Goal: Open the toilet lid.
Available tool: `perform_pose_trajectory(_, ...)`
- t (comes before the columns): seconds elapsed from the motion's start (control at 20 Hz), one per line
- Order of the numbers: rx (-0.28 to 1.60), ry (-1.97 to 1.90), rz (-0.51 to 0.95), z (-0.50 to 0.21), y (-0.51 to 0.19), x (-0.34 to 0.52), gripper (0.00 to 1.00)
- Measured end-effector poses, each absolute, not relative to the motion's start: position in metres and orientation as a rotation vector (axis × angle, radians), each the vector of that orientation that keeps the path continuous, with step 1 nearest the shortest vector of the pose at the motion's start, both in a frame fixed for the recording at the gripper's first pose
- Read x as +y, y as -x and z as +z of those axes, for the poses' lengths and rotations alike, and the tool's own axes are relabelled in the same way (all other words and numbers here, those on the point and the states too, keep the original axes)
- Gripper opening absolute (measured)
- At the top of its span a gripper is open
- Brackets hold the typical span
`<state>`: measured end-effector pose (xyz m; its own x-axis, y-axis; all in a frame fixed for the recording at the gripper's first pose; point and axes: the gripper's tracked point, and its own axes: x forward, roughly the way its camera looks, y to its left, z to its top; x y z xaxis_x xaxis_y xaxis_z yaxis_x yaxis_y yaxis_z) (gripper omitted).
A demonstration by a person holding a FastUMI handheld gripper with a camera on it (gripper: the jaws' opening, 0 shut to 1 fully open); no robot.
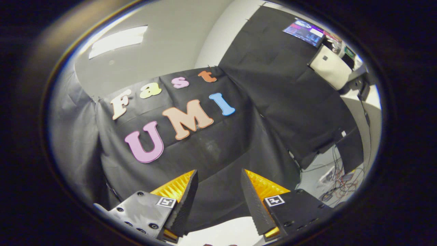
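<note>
While aimed at black cloth wall [211,150], tool [218,177] gapes moderately wide, fingers gripping nothing, touching nothing.

booth wall [273,85]: black cloth | ceiling [164,44]: white | cables [341,184]: red, black

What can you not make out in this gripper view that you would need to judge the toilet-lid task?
- Pale white surface between the open gripper fingers: cut off low, identity unclear.
- Wall-mounted screen: too small and distorted.
- Tangled floor cables beside the black cloth wall: too small.
</note>
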<state>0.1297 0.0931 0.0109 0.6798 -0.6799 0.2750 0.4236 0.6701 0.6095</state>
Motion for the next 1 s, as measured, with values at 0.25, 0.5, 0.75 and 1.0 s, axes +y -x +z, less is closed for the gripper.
perform_pose_trajectory(0.25,-0.461,-0.666,-0.675,-0.032,-0.139,0.113,0.81)
perform_pose_trajectory(0.5,-0.369,-0.750,-0.743,-0.085,-0.138,0.122,0.87)
perform_pose_trajectory(0.75,-0.253,-0.838,-0.804,-0.138,-0.138,0.132,0.92)
perform_pose_trajectory(1.0,-0.190,-0.949,-0.853,-0.184,-0.137,0.142,0.97)
